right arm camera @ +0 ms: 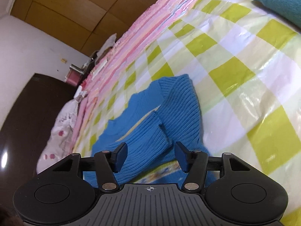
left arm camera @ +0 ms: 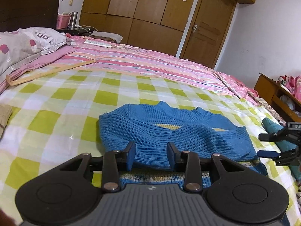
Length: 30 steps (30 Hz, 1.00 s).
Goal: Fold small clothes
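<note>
Nearest to you, under both sets of jaws, lies the small blue rib-knit sweater (left arm camera: 150, 131) with a patterned band along its near hem, spread on the green-and-white checked plastic sheet (left arm camera: 56, 98) that covers the bed. Your left gripper (left arm camera: 151, 155) hangs just over the near hem with its jaws partly spread, blue pads clear of the knit and pinching nothing. Your right gripper (right arm camera: 150, 156) stands with its jaws spread too, a raised fold of sleeve between them but not pressed by either pad, as far as the wrist view shows.

Expect the knit to be light, soft and floppy; it will sag and stretch if you lift it by one point, and it may slide on the glossy sheet. You would do best to pinch through a doubled edge, at the hem corners or the shoulder seams just ahead of the jaws, one gripper to each side.

Count: one blue sweater, with both sleeves seemingly laid across the chest; one teal knit garment (right arm camera: 278, 0) well beyond your right jaws; one beige knit piece (left arm camera: 4, 116) far off to the left; two grippers.
</note>
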Each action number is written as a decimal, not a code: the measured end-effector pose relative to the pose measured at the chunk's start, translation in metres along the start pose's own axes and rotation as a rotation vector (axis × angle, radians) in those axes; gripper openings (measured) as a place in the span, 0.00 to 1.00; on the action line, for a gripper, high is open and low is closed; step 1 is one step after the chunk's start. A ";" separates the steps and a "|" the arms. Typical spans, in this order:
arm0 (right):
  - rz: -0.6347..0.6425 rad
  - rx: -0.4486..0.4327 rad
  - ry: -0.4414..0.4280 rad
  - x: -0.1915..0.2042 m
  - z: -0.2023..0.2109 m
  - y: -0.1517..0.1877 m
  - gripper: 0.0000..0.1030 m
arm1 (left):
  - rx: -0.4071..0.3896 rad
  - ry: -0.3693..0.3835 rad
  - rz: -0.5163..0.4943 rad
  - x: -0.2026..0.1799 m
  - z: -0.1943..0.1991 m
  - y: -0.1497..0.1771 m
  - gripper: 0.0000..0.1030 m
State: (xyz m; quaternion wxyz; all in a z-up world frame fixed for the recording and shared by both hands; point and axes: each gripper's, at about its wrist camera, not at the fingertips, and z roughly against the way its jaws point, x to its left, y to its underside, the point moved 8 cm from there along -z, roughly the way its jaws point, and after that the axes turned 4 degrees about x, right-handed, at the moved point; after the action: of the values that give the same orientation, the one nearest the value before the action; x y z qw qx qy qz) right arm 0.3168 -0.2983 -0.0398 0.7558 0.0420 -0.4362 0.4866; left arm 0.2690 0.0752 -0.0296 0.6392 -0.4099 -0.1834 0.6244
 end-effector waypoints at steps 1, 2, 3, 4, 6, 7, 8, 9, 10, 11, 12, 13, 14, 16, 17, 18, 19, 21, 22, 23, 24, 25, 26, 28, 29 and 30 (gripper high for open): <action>0.004 -0.008 -0.015 0.004 0.004 0.004 0.55 | 0.000 0.000 -0.003 0.000 0.000 0.000 0.39; 0.013 -0.007 -0.025 0.007 0.004 0.007 0.55 | 0.002 0.001 -0.003 0.000 -0.001 0.001 0.39; 0.026 -0.002 -0.020 0.010 0.002 0.009 0.55 | 0.005 0.001 -0.001 0.000 -0.002 0.001 0.39; 0.042 0.002 0.001 0.011 -0.003 0.011 0.55 | 0.007 0.000 0.003 0.000 -0.002 0.001 0.39; 0.035 0.011 0.019 0.008 -0.013 0.012 0.55 | 0.007 0.002 0.016 0.001 -0.002 0.001 0.39; 0.024 0.016 0.018 0.006 -0.020 0.011 0.55 | 0.005 0.007 0.020 0.001 0.000 0.001 0.39; 0.018 0.015 0.020 0.004 -0.024 0.011 0.55 | 0.004 0.010 0.021 0.000 0.001 0.001 0.39; 0.013 0.015 0.023 0.002 -0.029 0.011 0.55 | 0.004 0.009 0.019 0.000 0.001 0.001 0.39; 0.010 0.013 0.020 0.002 -0.033 0.010 0.55 | 0.006 0.007 0.015 0.000 0.001 0.002 0.39; 0.012 0.010 0.020 0.003 -0.035 0.010 0.55 | 0.009 0.007 0.011 0.001 0.000 0.003 0.39; 0.013 0.005 0.024 0.003 -0.037 0.008 0.54 | 0.013 0.007 0.010 0.002 -0.001 0.003 0.39; 0.010 -0.003 0.024 0.003 -0.038 0.007 0.51 | 0.018 0.005 0.009 0.002 -0.002 0.004 0.39; 0.006 -0.005 0.021 0.003 -0.039 0.005 0.48 | 0.021 0.003 0.007 0.003 -0.003 0.004 0.39; 0.001 -0.007 0.014 0.005 -0.040 0.003 0.30 | 0.020 0.000 0.005 0.003 -0.003 0.004 0.39; 0.004 -0.003 0.015 0.006 -0.041 0.002 0.26 | 0.019 -0.001 0.004 0.004 -0.003 0.004 0.39; 0.011 0.005 0.019 0.008 -0.043 0.001 0.19 | 0.017 -0.003 0.002 0.004 -0.003 0.002 0.39; 0.023 0.010 0.026 0.010 -0.045 0.001 0.14 | 0.014 -0.005 0.001 0.004 -0.003 0.001 0.39; 0.053 0.011 0.037 0.017 -0.045 -0.002 0.08 | 0.008 -0.008 -0.003 0.004 -0.002 -0.002 0.39; 0.067 0.008 0.029 0.023 -0.044 -0.004 0.08 | 0.003 -0.010 -0.008 0.004 -0.002 -0.005 0.39; 0.084 -0.001 0.013 0.031 -0.040 -0.008 0.08 | -0.004 -0.011 -0.013 0.003 -0.001 -0.008 0.39; 0.105 -0.017 -0.004 0.040 -0.035 -0.013 0.07 | -0.013 -0.010 -0.020 0.002 0.001 -0.012 0.39; 0.127 -0.036 -0.023 0.050 -0.029 -0.018 0.07 | -0.023 -0.009 -0.025 0.001 0.002 -0.016 0.39; 0.149 -0.057 -0.046 0.061 -0.021 -0.023 0.07 | -0.037 -0.006 -0.028 -0.001 0.004 -0.021 0.39; 0.198 -0.109 -0.104 0.083 -0.002 -0.031 0.07 | -0.066 0.005 -0.029 -0.004 0.007 -0.029 0.39; 0.223 -0.137 -0.122 0.091 0.008 -0.034 0.07 | -0.078 0.011 -0.029 -0.005 0.008 -0.032 0.39; 0.243 -0.162 -0.127 0.096 0.016 -0.036 0.07 | -0.084 0.015 -0.028 -0.006 0.007 -0.033 0.40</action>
State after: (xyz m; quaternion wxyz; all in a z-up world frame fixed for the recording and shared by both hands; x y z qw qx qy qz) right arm 0.3484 -0.2576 0.0500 0.6632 -0.0415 -0.5229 0.5339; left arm 0.2841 0.0750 0.0013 0.6316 -0.4384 -0.2105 0.6039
